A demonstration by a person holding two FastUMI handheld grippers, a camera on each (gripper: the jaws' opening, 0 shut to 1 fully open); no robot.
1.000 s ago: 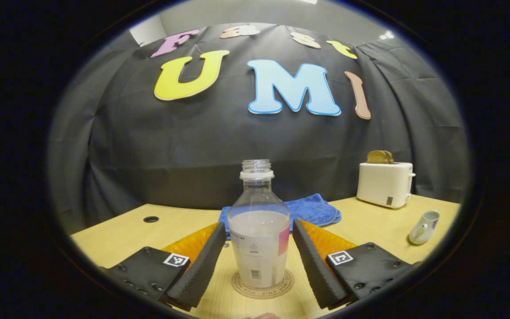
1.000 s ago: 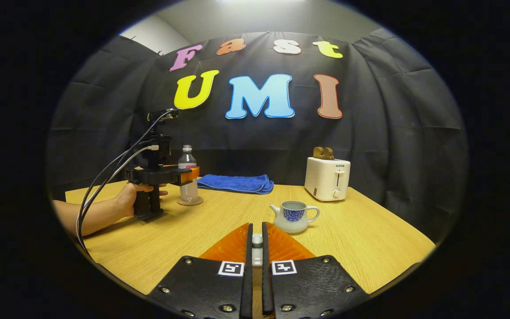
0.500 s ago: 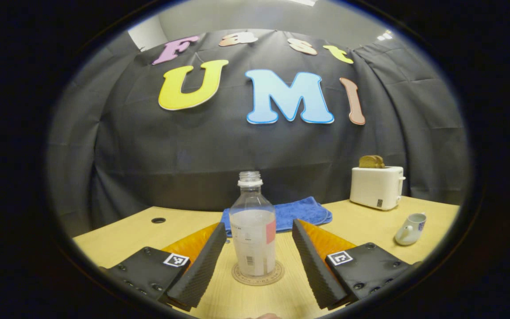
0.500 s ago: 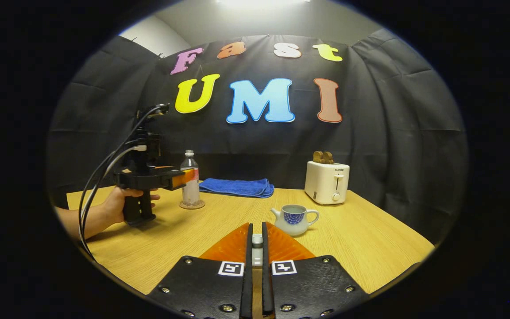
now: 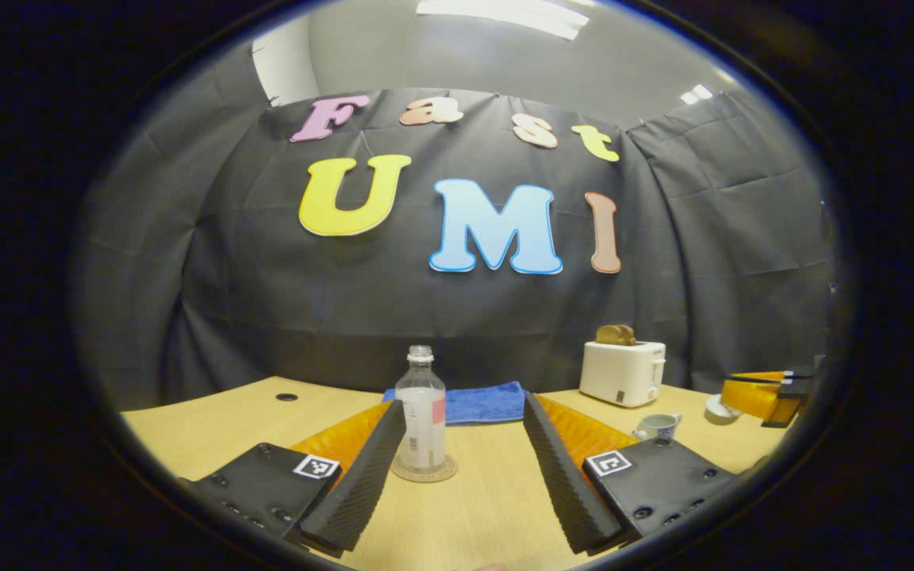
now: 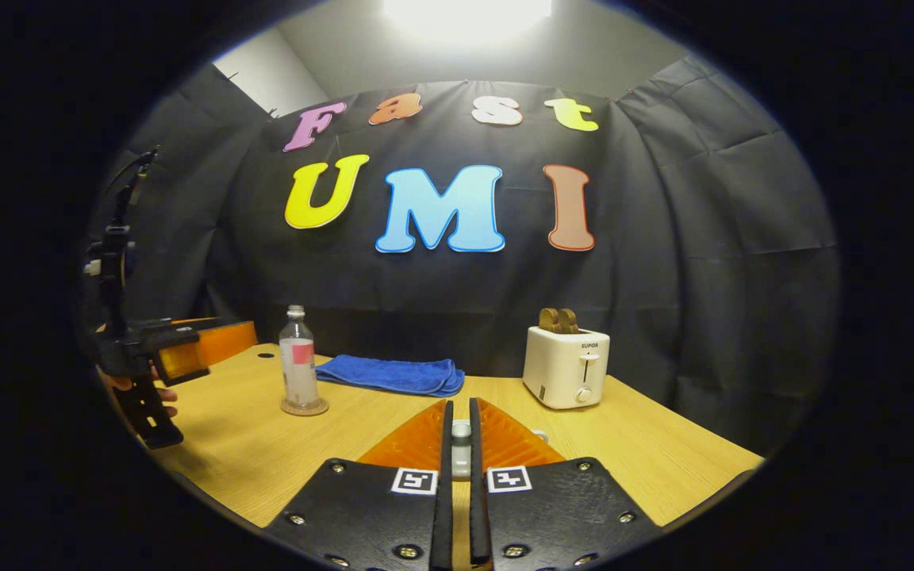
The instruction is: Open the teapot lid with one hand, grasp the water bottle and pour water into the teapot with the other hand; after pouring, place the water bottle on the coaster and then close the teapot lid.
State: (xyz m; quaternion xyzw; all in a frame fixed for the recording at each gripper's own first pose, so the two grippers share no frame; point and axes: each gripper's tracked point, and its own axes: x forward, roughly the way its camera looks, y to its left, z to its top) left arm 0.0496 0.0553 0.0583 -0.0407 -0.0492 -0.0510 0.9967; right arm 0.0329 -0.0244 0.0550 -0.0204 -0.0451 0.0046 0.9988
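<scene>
On the tabletop [image 6: 266, 452] we count one of each thing, left to right. First comes one uncapped water bottle [image 5: 420, 420], standing upright on one round coaster [image 5: 424, 470]. The bottle's label has a pink patch and the coaster has lettering round its rim, both too small for us to read. Behind lies one folded blue towel [image 5: 469, 402]. Then comes one white toaster [image 6: 566, 367] with two slices of bread [image 6: 557, 319] standing in it and a short brand word on its front. Last is one small teapot [image 5: 658, 426], lidless.

We count two tools. The left tool [image 5: 462, 406] is spread wide and empty, short of the bottle and touching nothing. In the right gripper view a hand [image 6: 159, 392] holds it well left of the bottle. The right tool [image 6: 459, 406] is closed on the knob of the one lid [image 6: 462, 432] – seen in the left gripper view just right of the teapot.
</scene>
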